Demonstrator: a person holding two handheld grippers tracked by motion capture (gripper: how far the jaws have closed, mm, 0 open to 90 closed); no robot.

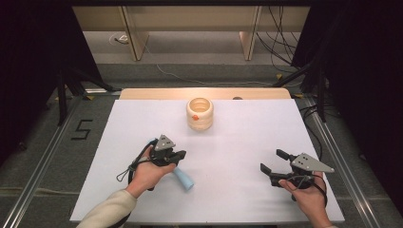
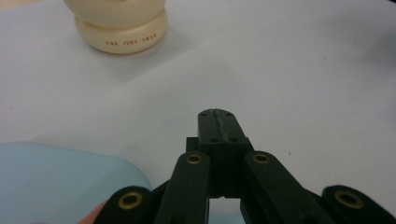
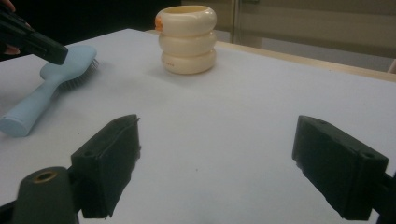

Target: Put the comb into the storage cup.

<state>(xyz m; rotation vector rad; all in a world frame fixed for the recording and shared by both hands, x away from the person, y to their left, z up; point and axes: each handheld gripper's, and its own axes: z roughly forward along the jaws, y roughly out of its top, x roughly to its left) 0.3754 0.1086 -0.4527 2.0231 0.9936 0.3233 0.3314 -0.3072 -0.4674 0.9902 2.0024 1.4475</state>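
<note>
A light-blue hairbrush (image 1: 183,179) lies on the white table top (image 1: 237,142), handle toward the front; it also shows as the brush (image 3: 42,98) and a blue blur of the brush (image 2: 60,182). My left gripper (image 1: 180,155) hovers just over its head with the jaws shut on each other and nothing between them, seen close up as the left gripper (image 2: 218,119). A cream holder of stacked rings (image 1: 199,114) stands upright at the back middle. My right gripper (image 1: 272,160) rests low at the front right, jaws wide apart and empty, as the right gripper (image 3: 224,163) shows.
The cream holder (image 3: 187,39) has an orange mark on its rim. A wooden strip (image 1: 204,93) runs along the table's far edge. Dark stands and cables (image 1: 285,57) sit on the floor beyond. White surface lies between the two grippers.
</note>
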